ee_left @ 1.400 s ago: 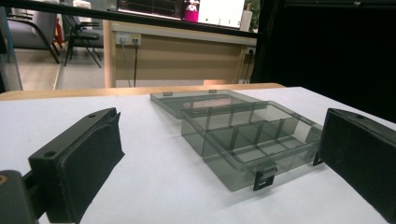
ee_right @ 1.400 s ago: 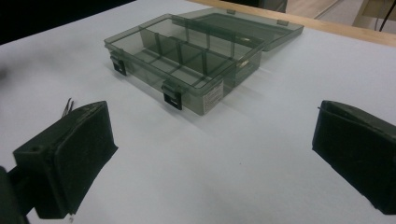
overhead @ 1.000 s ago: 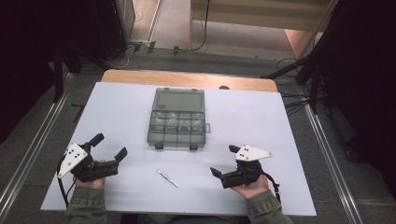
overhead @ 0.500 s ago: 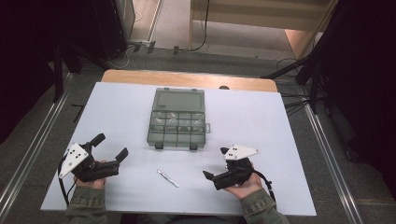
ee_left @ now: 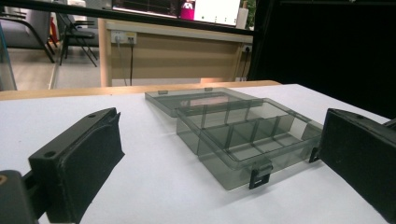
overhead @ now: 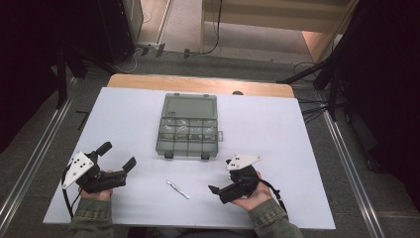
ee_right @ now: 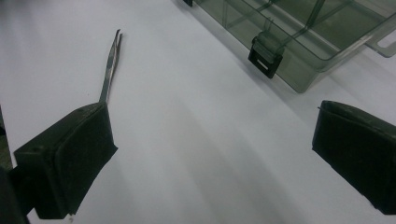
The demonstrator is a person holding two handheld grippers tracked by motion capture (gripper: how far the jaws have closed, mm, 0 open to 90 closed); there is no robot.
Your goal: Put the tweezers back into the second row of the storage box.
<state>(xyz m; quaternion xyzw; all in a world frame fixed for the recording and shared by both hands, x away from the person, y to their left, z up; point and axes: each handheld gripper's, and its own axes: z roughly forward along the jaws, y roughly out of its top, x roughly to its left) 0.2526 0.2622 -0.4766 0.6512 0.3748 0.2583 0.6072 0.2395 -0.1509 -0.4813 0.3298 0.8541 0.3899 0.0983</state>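
Sitting open near the middle of the white table [overhead: 297, 139], a smoky clear plastic box [overhead: 188, 131] has its lid laid flat toward the far side and its divided tray toward the person; two black latches [overhead: 205, 156] hang on the tray's near edge. Small pale items lie in some compartments, too small to tell what.

Left gripper [overhead: 117, 159] is held low at the near-left corner, jaws wide apart w/ nothing between them, close to the table's left and near edges. In the left gripper view its jaws frame the box [ee_left: 243, 135], well apart from it, w/ bare tabletop between.

Right gripper [overhead: 220, 183] is held near the front edge, right of centre, also spread wide and empty — pointing left toward the tweezers [overhead: 178, 189]. Those thin metal tweezers lie flat on the table between the two grippers, in front of the box and apart from it. In the right gripper view the tweezers [ee_right: 111, 65] run away from just above the left-hand jaw; whether that jaw touches them can't be told. The box corner and one latch [ee_right: 265, 56] sit at upper right of that view.

Open tabletop lies all round the box — widest on the right side and along the front. A bare wood strip [overhead: 198, 84] shows at the table's far edge.
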